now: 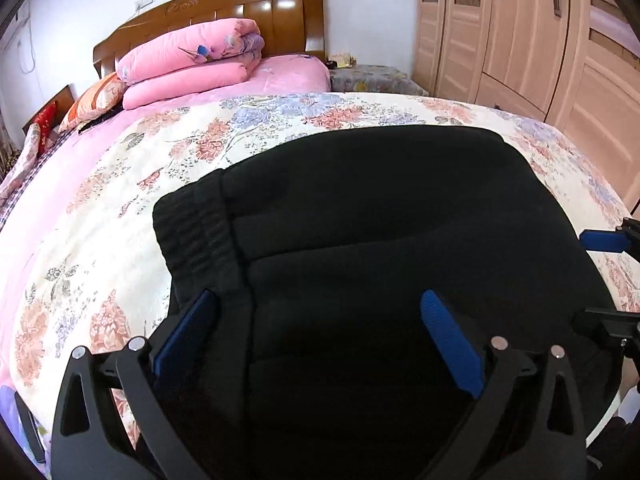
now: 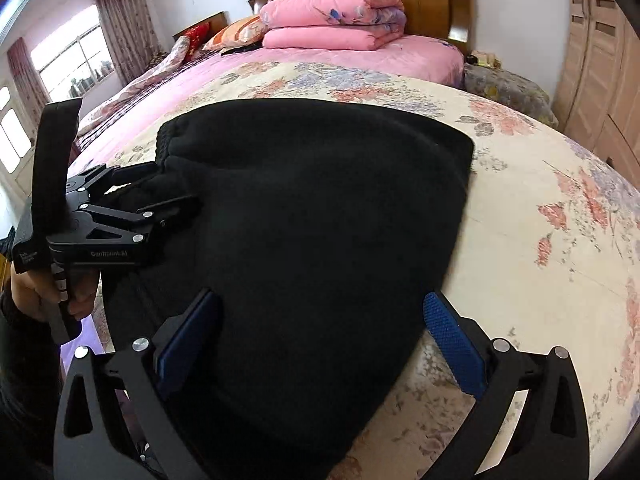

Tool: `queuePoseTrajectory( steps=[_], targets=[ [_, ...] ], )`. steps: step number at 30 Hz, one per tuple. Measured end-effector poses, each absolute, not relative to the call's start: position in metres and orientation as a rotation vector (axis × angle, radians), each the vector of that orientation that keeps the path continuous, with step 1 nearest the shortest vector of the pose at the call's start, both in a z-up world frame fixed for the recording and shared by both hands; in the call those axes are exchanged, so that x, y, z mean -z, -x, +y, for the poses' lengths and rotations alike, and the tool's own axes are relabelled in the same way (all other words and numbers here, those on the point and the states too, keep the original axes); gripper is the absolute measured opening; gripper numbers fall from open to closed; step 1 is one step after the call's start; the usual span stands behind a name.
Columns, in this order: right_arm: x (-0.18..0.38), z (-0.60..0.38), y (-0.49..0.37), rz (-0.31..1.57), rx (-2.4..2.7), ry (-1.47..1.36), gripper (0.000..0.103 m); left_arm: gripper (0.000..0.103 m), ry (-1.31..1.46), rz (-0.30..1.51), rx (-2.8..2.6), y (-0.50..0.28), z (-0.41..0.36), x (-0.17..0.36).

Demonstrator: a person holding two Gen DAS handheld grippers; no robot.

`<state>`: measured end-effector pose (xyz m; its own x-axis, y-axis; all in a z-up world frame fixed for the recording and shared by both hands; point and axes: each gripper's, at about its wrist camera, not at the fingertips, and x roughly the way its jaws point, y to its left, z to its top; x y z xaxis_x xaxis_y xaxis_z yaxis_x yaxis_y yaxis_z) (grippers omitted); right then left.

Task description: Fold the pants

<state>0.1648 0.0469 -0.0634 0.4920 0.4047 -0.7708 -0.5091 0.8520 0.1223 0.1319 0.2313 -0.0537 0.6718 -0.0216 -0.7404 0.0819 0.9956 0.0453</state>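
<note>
Left wrist view: the pants (image 1: 360, 240) are a black folded bundle filling the middle and bottom of the frame, lying on the floral quilt (image 1: 100, 220) of the bed. The ribbed waistband (image 1: 192, 232) sits at the left edge of the bundle. The left gripper (image 1: 318, 304) has its fingers (image 1: 448, 336) spread wide, nothing pinched. Both blue pads are over the black cloth: the left one right at the waistband edge, the right one over the middle of the bundle. Can't tell if they actually touch the fabric. At the right edge of the frame you can see a bit of the right gripper (image 1: 600, 240), one blue pad poking in.

In the right wrist view the pants (image 2: 320, 220) run from the centre down to the bottom left. The right gripper (image 2: 320, 308) is spread wide too, holding nothing. Its left finger is over the cloth, the right finger (image 2: 452, 344) is over the quilt (image 2: 540, 200), just past the pants' right edge. So that edge runs between the two fingers. The left gripper (image 2: 176, 188) comes in from the left of the frame, with a hand (image 2: 44, 292) on its handle, tips at the waistband end.

Folded pink duvet (image 1: 192, 56) and wooden headboard (image 1: 280, 4) are up at the top, well apart from the pants.
</note>
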Motion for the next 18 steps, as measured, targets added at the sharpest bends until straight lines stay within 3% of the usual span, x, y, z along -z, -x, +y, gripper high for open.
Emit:
queuePoseTrajectory(
  steps=[3, 11, 15, 18],
  targets=[
    [0.049, 0.057, -0.138, 0.802, -0.584, 0.198, 0.099, 0.102, -0.076, 0.826, 0.058, -0.132, 0.232, 0.054],
    [0.062, 0.062, -0.131, 0.904, -0.697, 0.171, 0.099, 0.102, -0.078, 0.817, 0.056, -0.129, 0.229, 0.056],
    [0.044, 0.058, -0.124, 0.833, -0.716, 0.178, 0.099, 0.102, -0.076, 0.811, 0.053, -0.130, 0.230, 0.057],
    [0.071, 0.061, -0.124, 0.865, -0.709, 0.226, 0.099, 0.102, -0.079, 0.808, 0.047, -0.131, 0.229, 0.058]
  ],
)
